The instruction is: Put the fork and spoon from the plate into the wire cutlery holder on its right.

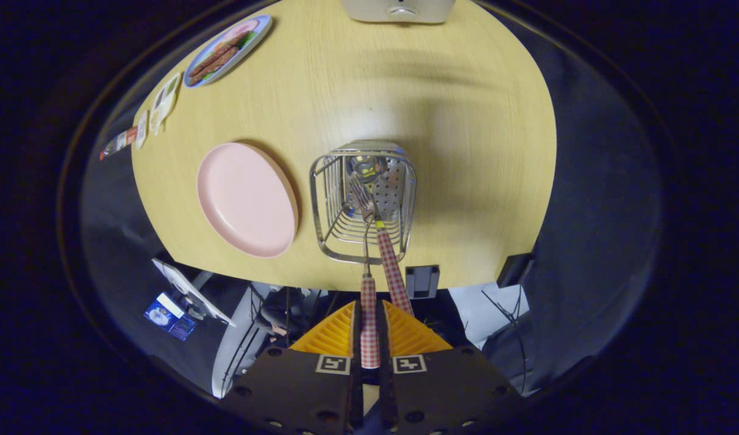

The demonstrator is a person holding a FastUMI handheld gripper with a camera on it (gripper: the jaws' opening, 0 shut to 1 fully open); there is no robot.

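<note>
Claw [369, 329] clamped on the checked handle of one utensil [369, 320], both fingers pressing its sides, held above the wire holder [363, 202]. Working end already down inside the basket, near the perforated metal floor; hard to tell whether fork or spoon, since the heads overlap in the glare. Second utensil [393, 272] with the same checked handle already leaning in the holder, just right of the held one, handle poking up past the rim.

Likely light, stiff and narrow, with a smooth handle that could slip or swivel between the fingers; best gripped mid-handle, as now, so the metal end hangs straight. Thin shaft may snag on the wires if lowered at a tilt.

Pink plate [247, 199] just left of the holder on the wooden table [466, 151], bare, nothing lying on it. Holder seemingly containing both pieces once this one drops. Second plate [227, 49] with pictured food far beyond at the table's left edge, small cards [158, 112] near it, pale appliance [399, 9] at the far side.

Judged close to done: only the release remaining.
</note>
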